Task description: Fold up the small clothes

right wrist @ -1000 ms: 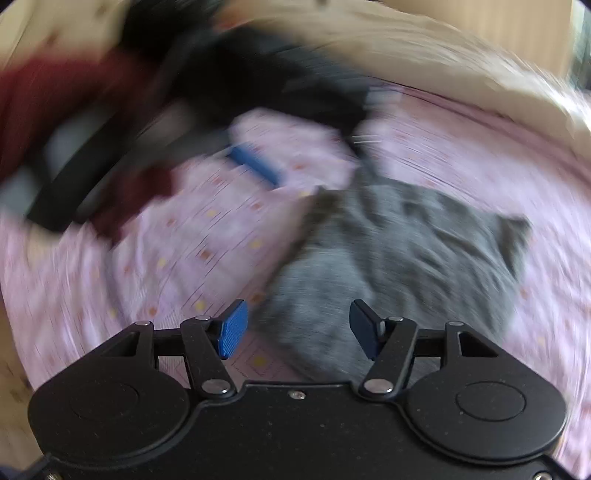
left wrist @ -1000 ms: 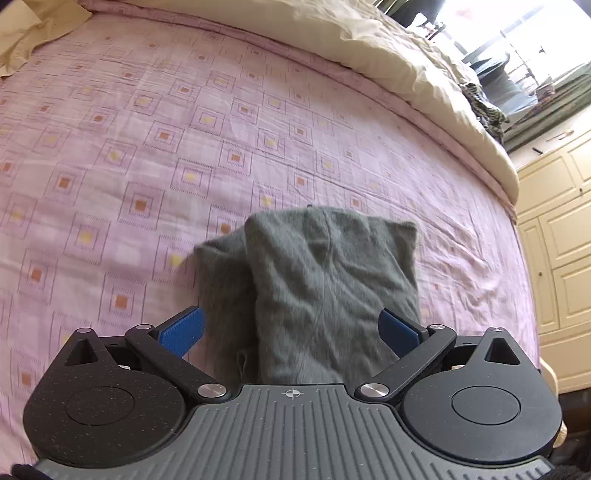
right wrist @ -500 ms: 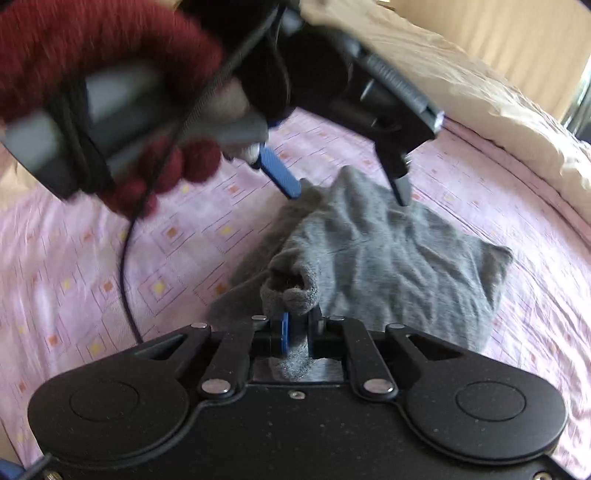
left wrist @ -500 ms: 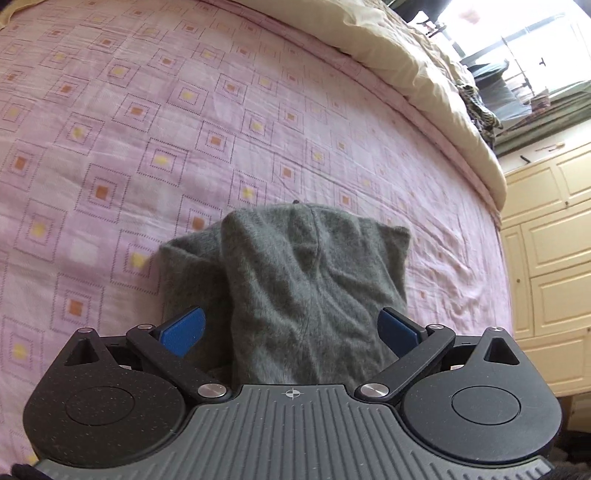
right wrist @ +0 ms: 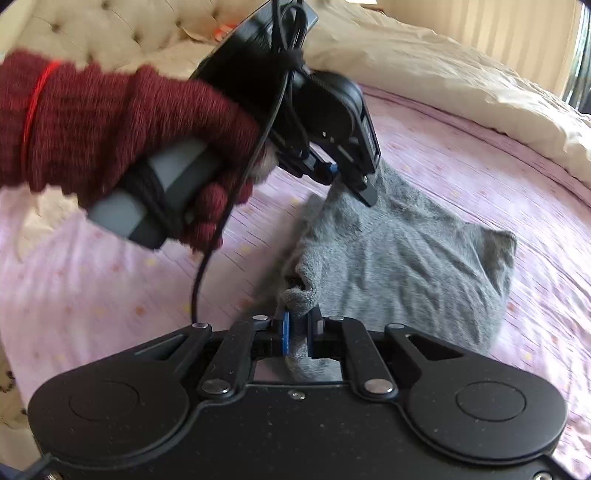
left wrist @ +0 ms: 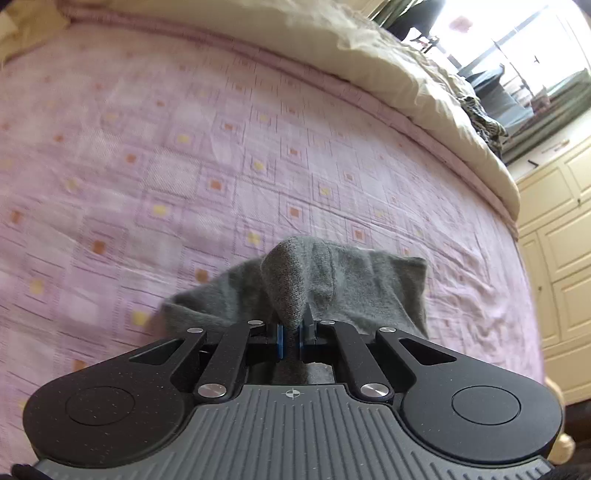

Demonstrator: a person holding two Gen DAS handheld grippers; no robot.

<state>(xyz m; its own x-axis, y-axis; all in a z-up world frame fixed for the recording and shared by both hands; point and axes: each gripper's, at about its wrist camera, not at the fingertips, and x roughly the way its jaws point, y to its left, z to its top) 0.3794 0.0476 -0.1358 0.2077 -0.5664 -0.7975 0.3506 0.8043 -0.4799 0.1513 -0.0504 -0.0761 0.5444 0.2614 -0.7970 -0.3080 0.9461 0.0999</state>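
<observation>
A small grey knitted garment (right wrist: 406, 266) lies folded on the pink patterned bedsheet (left wrist: 221, 166). My left gripper (left wrist: 290, 338) is shut on a raised ridge of the grey garment (left wrist: 332, 280) at its near edge. My right gripper (right wrist: 298, 334) is shut on another bunched edge of the same garment. In the right wrist view the left gripper (right wrist: 334, 175) shows from the side, held by a hand in a dark red glove (right wrist: 122, 125), pinching the garment's far left edge and pulling it up a little.
A cream duvet (left wrist: 369, 66) is bunched along the far side of the bed. Cream cupboard doors (left wrist: 561, 251) stand beyond the bed's right edge. A tufted cream headboard (right wrist: 92, 33) is at the left in the right wrist view. A black cable (right wrist: 207, 258) hangs from the left gripper.
My left gripper, open around the garment's near edge before, has shut on it and lifted a ridge. My right gripper shut on the garment half a second ago and still holds it.
</observation>
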